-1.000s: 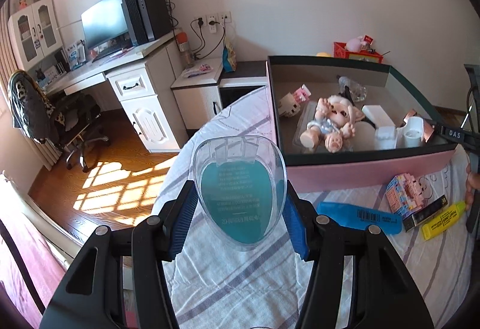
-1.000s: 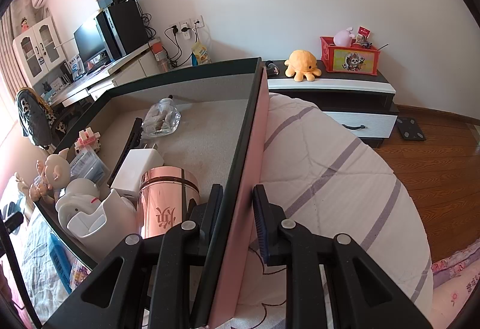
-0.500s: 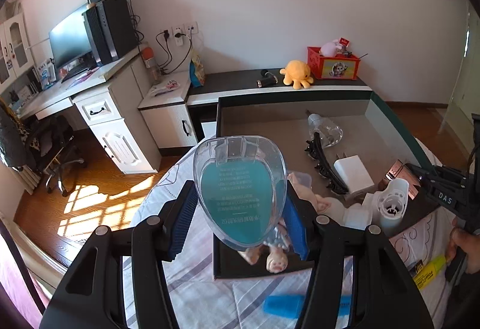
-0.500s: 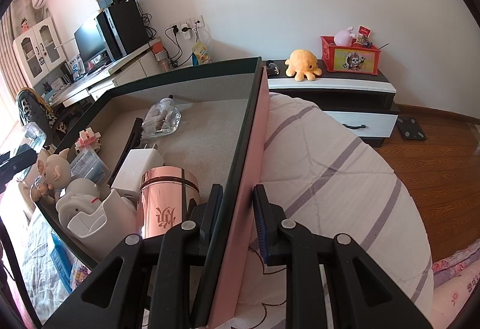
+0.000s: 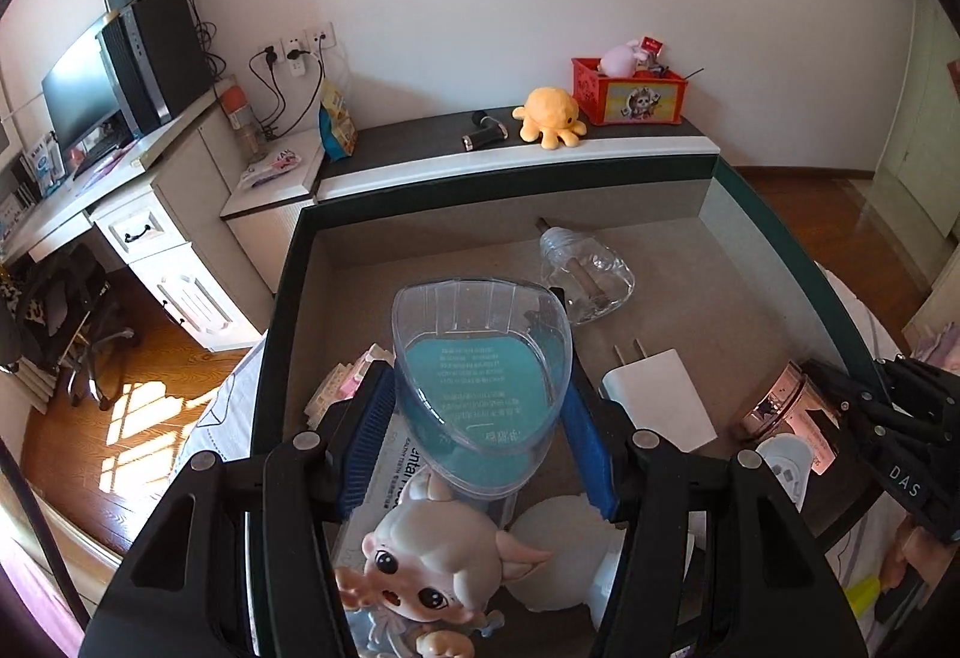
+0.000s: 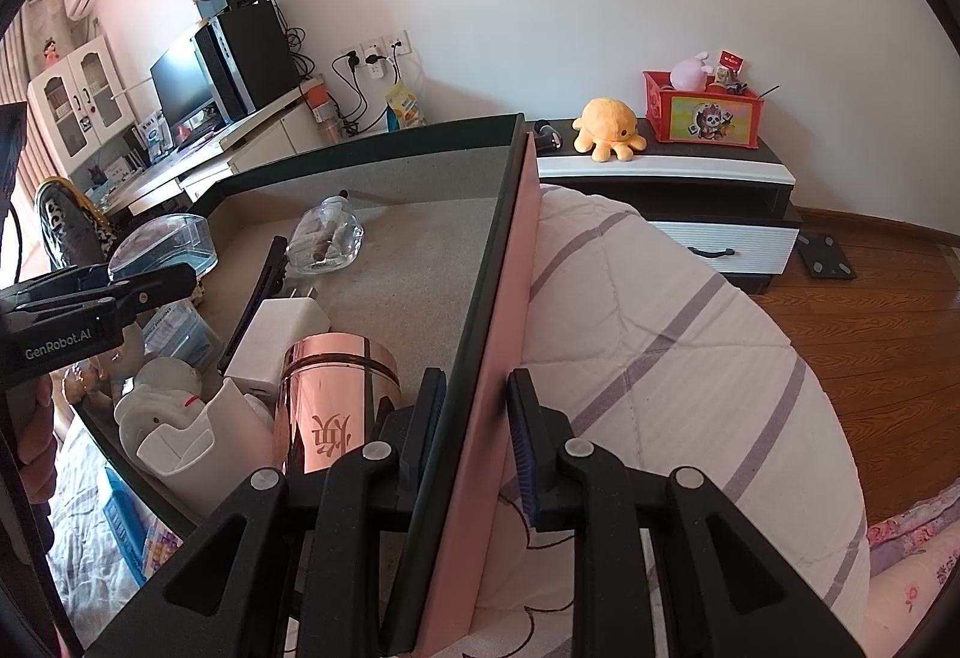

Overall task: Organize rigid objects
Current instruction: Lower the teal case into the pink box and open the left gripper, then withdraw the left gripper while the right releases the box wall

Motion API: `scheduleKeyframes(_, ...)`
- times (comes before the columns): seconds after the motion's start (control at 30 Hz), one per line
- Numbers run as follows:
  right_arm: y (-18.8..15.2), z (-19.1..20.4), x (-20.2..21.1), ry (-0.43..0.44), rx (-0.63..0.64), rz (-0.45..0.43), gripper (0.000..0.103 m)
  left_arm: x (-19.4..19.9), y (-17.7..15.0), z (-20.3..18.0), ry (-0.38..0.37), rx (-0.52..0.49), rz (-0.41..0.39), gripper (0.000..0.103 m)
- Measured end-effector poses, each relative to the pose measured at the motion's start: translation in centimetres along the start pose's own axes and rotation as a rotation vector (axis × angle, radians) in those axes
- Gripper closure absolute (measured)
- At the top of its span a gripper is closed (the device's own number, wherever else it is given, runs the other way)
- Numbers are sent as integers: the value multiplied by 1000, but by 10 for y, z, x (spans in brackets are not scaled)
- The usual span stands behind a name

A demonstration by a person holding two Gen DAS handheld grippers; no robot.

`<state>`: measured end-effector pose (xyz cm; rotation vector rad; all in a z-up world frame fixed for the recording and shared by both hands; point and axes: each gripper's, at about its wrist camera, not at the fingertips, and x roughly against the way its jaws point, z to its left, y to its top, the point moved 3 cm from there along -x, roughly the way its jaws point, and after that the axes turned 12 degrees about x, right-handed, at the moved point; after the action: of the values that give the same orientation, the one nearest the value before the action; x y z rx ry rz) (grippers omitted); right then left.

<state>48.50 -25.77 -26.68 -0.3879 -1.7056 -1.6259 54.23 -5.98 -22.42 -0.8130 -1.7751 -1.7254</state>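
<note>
My left gripper (image 5: pixel 477 430) is shut on a clear plastic case with a teal base (image 5: pixel 480 370) and holds it above the open pink box (image 5: pixel 288 298), over its near left part. The case also shows in the right wrist view (image 6: pixel 165 244). My right gripper (image 6: pixel 477 424) is shut on the box's right wall (image 6: pixel 504 298), one finger inside and one outside. Inside the box lie a glass bottle (image 5: pixel 585 277), a white charger (image 5: pixel 657 406), a rose-gold tin (image 6: pixel 336 394), a pig figurine (image 5: pixel 432 574) and a black hair clip (image 6: pixel 258 286).
The box sits on a striped quilt (image 6: pixel 660 334). A white holder (image 6: pixel 180 442) and a round white item (image 5: pixel 561 556) crowd the box's near end. Behind stand a low cabinet (image 5: pixel 516 160) with an orange octopus plush (image 5: pixel 549 115) and a desk with a monitor (image 5: pixel 78 88).
My left gripper has carried the clear case forward from over the quilt to above the box interior. The right gripper has held still on the box wall.
</note>
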Motion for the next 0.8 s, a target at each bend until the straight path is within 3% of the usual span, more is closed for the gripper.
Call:
scheduleKeyframes(0.1, 0, 0, 0, 0, 0, 0, 81, 5, -1, -1, -10, -10, -26, 36)
scheduleKeyframes(0.17, 0, 1, 0, 0, 0, 0, 80, 13, -1, 3, 5, -13, -57, 13)
scheduleKeyframes(0.3, 0, 0, 0, 4, -1, 0, 80, 31, 1, 11, 23, 0, -116, 0)
scheduleKeyframes(0.53, 0, 0, 0, 4, -2, 0, 80, 54, -8, 28, 43, 19, -146, 0)
scheduleKeyframes(0.8, 0, 0, 0, 9, -6, -2, 79, 88, -41, 63, 87, 84, -153, 0)
